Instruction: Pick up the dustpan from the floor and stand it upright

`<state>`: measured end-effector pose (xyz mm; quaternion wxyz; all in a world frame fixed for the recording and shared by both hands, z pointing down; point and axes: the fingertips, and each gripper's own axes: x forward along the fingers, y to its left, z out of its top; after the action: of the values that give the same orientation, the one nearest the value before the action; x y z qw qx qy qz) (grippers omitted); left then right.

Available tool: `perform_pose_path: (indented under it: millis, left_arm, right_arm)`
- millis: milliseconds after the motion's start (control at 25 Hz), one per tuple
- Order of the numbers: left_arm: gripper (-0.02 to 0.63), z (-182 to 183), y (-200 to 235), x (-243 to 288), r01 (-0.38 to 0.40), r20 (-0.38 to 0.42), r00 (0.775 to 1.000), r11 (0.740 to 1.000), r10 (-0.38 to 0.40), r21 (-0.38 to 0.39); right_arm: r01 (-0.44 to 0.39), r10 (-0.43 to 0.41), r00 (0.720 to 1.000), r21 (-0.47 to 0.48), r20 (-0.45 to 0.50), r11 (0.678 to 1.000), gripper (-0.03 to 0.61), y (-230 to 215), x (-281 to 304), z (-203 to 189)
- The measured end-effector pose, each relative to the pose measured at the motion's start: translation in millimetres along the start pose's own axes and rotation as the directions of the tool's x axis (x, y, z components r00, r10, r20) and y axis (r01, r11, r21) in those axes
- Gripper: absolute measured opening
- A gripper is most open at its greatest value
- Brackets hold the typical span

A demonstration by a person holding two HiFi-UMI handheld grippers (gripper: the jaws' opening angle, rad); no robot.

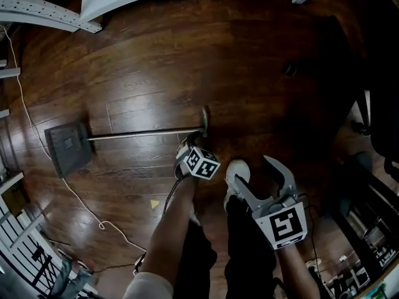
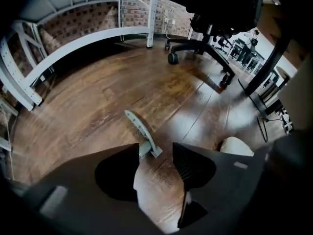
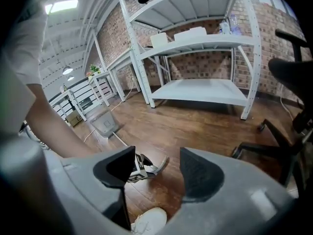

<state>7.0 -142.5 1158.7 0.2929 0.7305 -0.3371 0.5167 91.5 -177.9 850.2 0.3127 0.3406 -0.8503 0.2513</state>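
On dark wood floor (image 1: 187, 61), dustpan (image 1: 68, 147)

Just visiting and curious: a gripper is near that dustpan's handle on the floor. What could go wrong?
The left gripper is open at the very tip of the dustpan handle, so a grab there might slip or let the pan swing. The white cord beside the pan could snag.

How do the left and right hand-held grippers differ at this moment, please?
The left hand-held gripper has the grip end of the grey long-handled dustpan between its jaws, unclamped; the right hand-held gripper has empty jaws. The left points more steeply at the wooden floor than the right. The left is black, the right light grey. Both are open.
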Motion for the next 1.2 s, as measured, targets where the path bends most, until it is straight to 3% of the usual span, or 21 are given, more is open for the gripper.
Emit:
perform_pose_path:
  millis: [160, 200, 320, 440, 640, 880, 1040, 1200]
  left_arm:
    - [0.215, -22.0, -1.5, 45.4, -0.039, -0.085, 0.996, 0.989, 0.027, -0.140]
    - [0.167, -22.4, 1.6, 48.0, -0.073, -0.082, 0.995, 0.985, 0.061, -0.157]
    - [0.163, -16.3, 9.5, 51.0, -0.146, -0.068, 0.988, 0.973, 0.136, -0.181]
    - [0.103, -11.4, 8.3, 55.3, -0.148, -0.078, 0.988, 0.958, 0.132, -0.246]
    - [0.095, -0.1, 13.1, 42.4, -0.119, -0.056, 0.993, 0.924, 0.106, -0.362]
    - [0.091, 34.5, 1.9, -37.5, -0.031, 0.046, 0.997, 0.914, 0.054, -0.406]
    - [0.091, 82.6, -10.4, -128.4, 0.059, 0.132, 0.991, 0.902, -0.002, -0.428]
    - [0.087, 120.4, -21.6, -243.6, 0.148, 0.241, 0.970, 0.887, -0.043, -0.438]
  right_arm:
    - [0.001, -0.001, 1.000, -0.019, 0.002, 1.000, 0.275, -13.1, 26.2, -20.3]
    - [0.003, -0.003, 1.000, -0.024, -0.001, 1.000, 0.275, -14.0, 27.8, -22.0]
    - [0.006, -0.006, 1.000, -0.041, -0.011, 0.999, 0.275, -15.8, 28.5, -23.2]
    - [0.010, -0.012, 1.000, -0.057, -0.023, 0.998, 0.275, -16.7, 25.8, -24.2]
    - [0.017, -0.018, 1.000, -0.020, -0.023, 1.000, 0.275, -11.7, 15.4, -16.1]
    - [0.031, -0.031, 1.000, 0.015, -0.002, 0.999, 0.275, 7.3, -28.5, 21.2]
    - [0.032, -0.033, 0.999, 0.006, 0.025, 0.999, 0.275, 16.3, -73.1, 93.4]
    - [0.042, -0.042, 0.996, 0.002, 0.080, 0.999, 0.275, 40.4, -129.3, 171.3]
